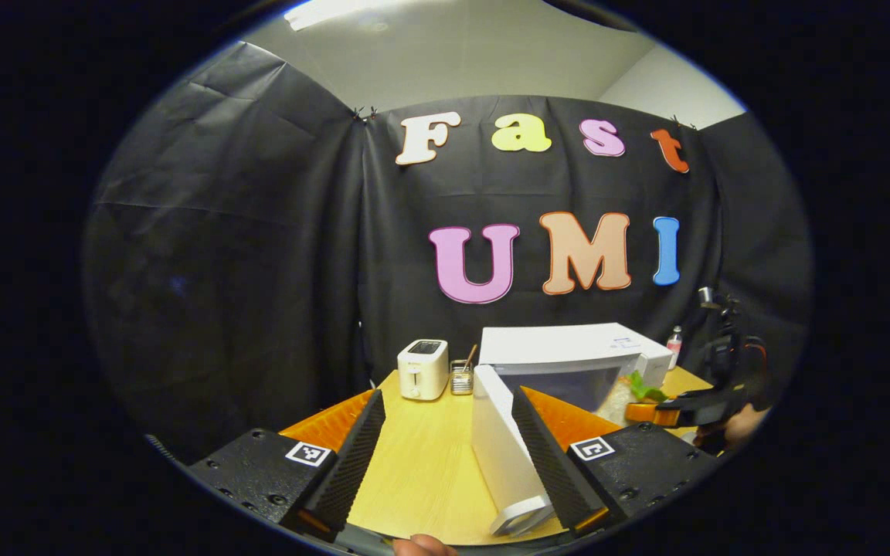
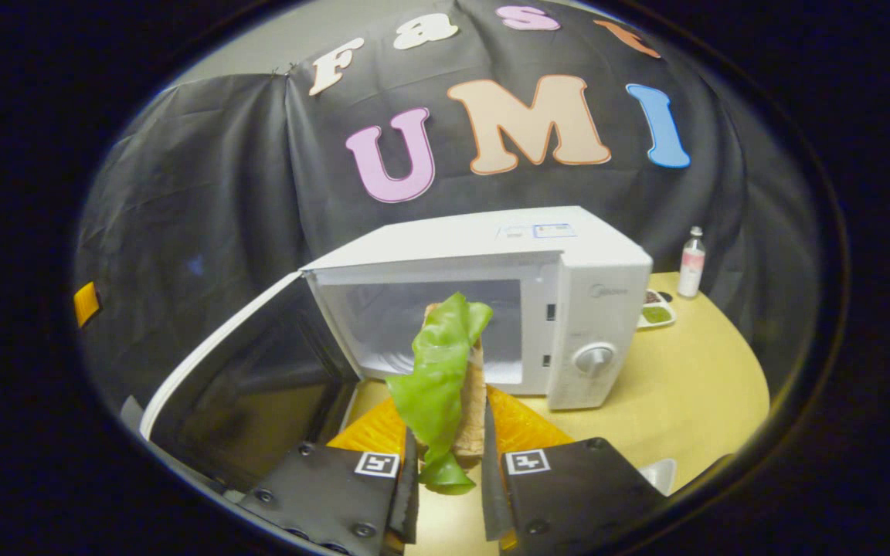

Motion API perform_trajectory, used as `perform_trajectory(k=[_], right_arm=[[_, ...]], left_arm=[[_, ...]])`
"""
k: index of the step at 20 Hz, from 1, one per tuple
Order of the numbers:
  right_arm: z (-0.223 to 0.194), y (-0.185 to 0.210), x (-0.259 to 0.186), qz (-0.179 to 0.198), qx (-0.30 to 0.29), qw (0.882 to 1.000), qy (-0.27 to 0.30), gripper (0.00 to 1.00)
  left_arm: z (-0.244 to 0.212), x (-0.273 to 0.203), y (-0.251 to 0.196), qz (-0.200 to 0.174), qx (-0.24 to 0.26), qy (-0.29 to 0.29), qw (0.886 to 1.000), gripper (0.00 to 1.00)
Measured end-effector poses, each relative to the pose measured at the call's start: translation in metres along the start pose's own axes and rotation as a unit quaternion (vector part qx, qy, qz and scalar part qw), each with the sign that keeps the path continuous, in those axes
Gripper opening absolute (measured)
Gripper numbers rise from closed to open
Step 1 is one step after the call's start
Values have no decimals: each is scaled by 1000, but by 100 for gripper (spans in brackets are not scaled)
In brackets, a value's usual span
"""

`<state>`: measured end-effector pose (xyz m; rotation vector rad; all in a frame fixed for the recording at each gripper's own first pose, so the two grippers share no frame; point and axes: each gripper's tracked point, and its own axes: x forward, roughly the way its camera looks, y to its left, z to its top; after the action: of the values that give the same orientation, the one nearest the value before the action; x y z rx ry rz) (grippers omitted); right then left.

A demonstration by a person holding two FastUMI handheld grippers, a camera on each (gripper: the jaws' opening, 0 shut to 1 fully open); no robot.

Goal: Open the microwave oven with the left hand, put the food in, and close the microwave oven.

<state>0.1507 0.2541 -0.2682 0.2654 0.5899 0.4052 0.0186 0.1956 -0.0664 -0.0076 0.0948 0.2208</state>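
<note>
The white microwave [image 2: 491, 255] stands on the wooden table with its door [image 2: 236, 378] swung wide to the left and its cavity [image 2: 383, 324] showing. My right gripper [image 2: 449, 440] is shut on the food [image 2: 441, 371], a sandwich with a green lettuce leaf, held just in front of the opening. In the left gripper view the door [image 1: 501, 440] is seen edge-on between my fingers, close beside the right finger [image 1: 553, 455]. My left gripper [image 1: 446, 401] is open wide. The right gripper [image 1: 704, 401] with the food [image 1: 643, 390] shows at the microwave's [image 1: 568, 359] right.
A white toaster [image 1: 423, 369] and a small utensil holder [image 1: 460, 377] stand left of the microwave. A bottle [image 2: 692, 262] and a small dish [image 2: 655, 313] sit to its right. A white plate edge [image 2: 657, 472] lies near the table's front.
</note>
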Motion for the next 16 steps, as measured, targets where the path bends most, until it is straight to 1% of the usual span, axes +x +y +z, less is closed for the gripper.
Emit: perform_trajectory(k=[1, 2, 3, 4, 7, 8, 9, 10, 11, 12, 14, 15, 16], right_arm=[[1, 6, 9, 1, 11, 1000, -1, 35], [2, 11, 19, 1, 22, 1000, 0, 35], [2, 16, 29, 1, 34, 999, 0, 35], [2, 21, 38, -2, 43, 999, 1, 28], [-6, 34, 63, -10, 74, 997, 10, 28], [-10, 36, 69, -11, 91, 996, 14, 28], [-12, 37, 78, -17, 112, 993, 16, 29], [-12, 37, 85, -26, 132, 991, 15, 28], [-11, 34, 93, -39, 152, 988, 9, 28], [-9, 31, 99, -52, 176, 983, 3, 28], [-13, 30, 113, -67, 222, 973, 5, 28], [-15, 29, 119, -74, 240, 968, 7, 28], [-15, 28, 126, -79, 259, 963, 6, 28]], left_arm=[[9, 4, -3, -7, 0, -12, 1000, 100], [15, 10, -5, -12, -2, -20, 1000, 96], [19, 15, -7, -17, -5, -23, 1000, 96], [22, 19, -10, -21, -13, -26, 999, 96], [35, 22, -14, -37, -36, -36, 998, 97], [38, 19, -12, -40, -35, -42, 998, 100], [42, 18, -10, -40, -29, -46, 998, 96], [45, 18, -9, -42, -25, -52, 997, 99], [49, 19, -8, -46, -22, -57, 997, 96], [51, 21, -6, -49, -17, -57, 997, 99], [48, 24, -7, -55, -13, -52, 997, 98], [47, 24, -6, -57, -12, -52, 997, 95], [46, 24, -5, -57, -12, -51, 997, 98]])
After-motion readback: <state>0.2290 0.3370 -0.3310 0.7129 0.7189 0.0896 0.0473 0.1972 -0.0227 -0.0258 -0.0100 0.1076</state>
